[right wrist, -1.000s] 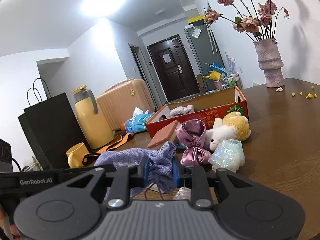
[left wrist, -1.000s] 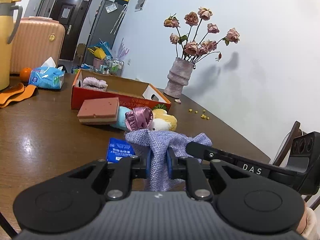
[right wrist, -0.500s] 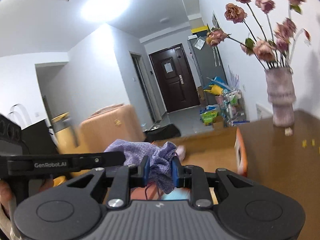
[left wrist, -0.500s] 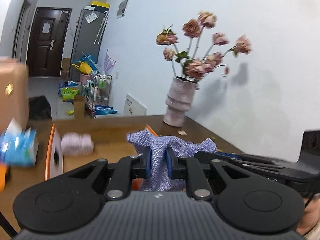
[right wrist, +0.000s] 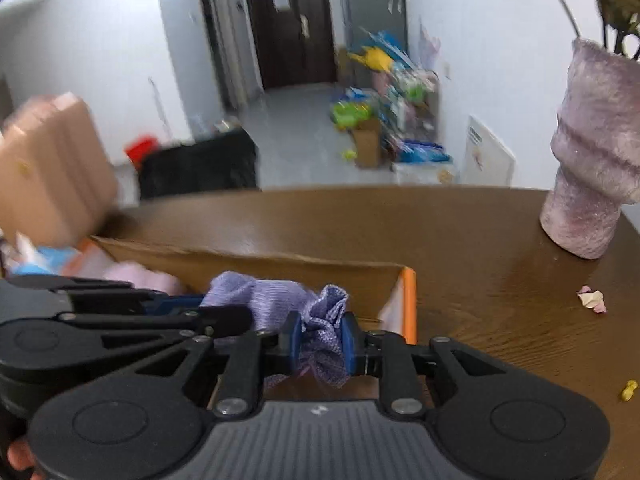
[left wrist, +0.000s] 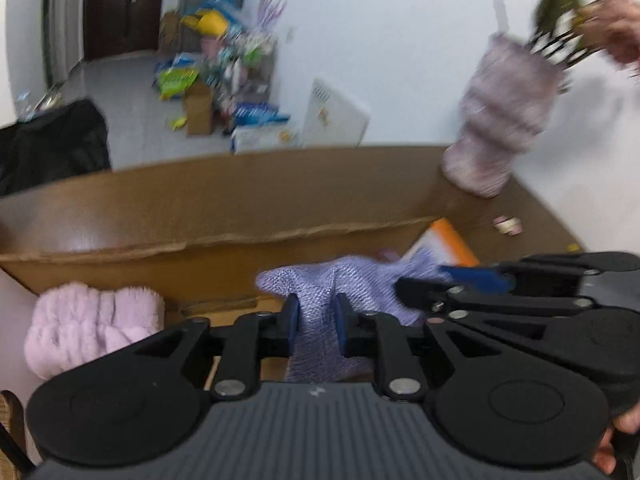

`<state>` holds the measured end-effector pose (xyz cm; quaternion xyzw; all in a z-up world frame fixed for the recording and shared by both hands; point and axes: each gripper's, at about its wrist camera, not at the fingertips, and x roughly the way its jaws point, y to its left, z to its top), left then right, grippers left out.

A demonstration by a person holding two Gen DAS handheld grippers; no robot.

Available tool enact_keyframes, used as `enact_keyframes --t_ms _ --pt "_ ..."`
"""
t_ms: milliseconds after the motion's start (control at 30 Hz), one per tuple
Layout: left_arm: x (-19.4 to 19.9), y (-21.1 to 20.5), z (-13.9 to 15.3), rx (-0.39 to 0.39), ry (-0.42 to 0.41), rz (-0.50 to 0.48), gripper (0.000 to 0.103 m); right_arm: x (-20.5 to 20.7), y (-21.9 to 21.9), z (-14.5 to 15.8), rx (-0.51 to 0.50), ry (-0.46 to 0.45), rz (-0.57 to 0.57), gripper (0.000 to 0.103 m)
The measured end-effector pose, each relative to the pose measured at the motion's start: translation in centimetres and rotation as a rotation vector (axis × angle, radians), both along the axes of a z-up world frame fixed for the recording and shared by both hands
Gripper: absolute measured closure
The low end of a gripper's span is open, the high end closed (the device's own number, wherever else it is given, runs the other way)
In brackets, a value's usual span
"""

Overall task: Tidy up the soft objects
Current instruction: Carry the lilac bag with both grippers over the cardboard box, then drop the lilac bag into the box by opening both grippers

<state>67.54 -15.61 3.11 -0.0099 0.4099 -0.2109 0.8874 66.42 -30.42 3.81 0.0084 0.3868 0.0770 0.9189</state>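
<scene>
Lilac cloth [left wrist: 352,280]: light, limp, drapes | left tool [left wrist: 314,318] jaws opening, cloth between; right tool [right wrist: 320,338] pinching it | over cardboard box [left wrist: 224,236], twelve o'clock | grip bunched folds

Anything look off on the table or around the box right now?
Yes: loose petal scraps and a yellow crumb litter the table below the vase, apparently shed from the dried flowers. The cardboard box has a ragged top edge.
</scene>
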Motion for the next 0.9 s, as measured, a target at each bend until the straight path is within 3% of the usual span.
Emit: enact_keyframes --t_ms 67,133,167,233,300,367,533,633,767,900 --pt "0.7 0.2 -0.7 0.007 0.044 -0.01 0.079 0.5 0.2 -0.5 -0.014 0.013 -0.011 0.078" --pt "0.4 0.7 -0.5 0.015 0.019 -0.004 0.075 0.6 0.0 -0.5 0.001 0.012 -0.018 0.073" --pt "0.1 0.9 0.0 0.029 -0.007 0.003 0.068 0.5 -0.1 -0.4 0.01 0.009 -0.024 0.07" --pt "-1.0 1.8 1.4 0.043 -0.042 0.019 0.058 -0.2 -0.7 0.4 0.033 -0.001 -0.036 0.059" --pt "-2.3 2.9 3.2 0.043 -0.075 0.019 0.057 -1.3 -1.0 2.0 0.036 -0.022 -0.047 0.056" --pt "-4.4 4.3 5.6 0.056 -0.125 0.026 0.046 -2.9 -1.1 4.4 0.032 -0.06 -0.043 0.055" --pt "-12.5 9.5 11.1 0.132 -0.311 0.074 0.032 -10.7 -1.8 10.2 0.039 -0.207 -0.042 0.028" --pt "-17.4 12.1 13.6 0.139 -0.395 0.119 0.021 -15.7 -1.8 12.4 0.045 -0.273 -0.016 0.028" --pt "-23.3 14.0 15.9 0.134 -0.469 0.158 0.017 -21.5 -0.8 14.8 0.016 -0.369 -0.018 0.02" --pt "-28.4 14.7 16.5 0.148 -0.528 0.177 0.014 -27.1 0.2 16.0 0.016 -0.471 -0.004 0.012"
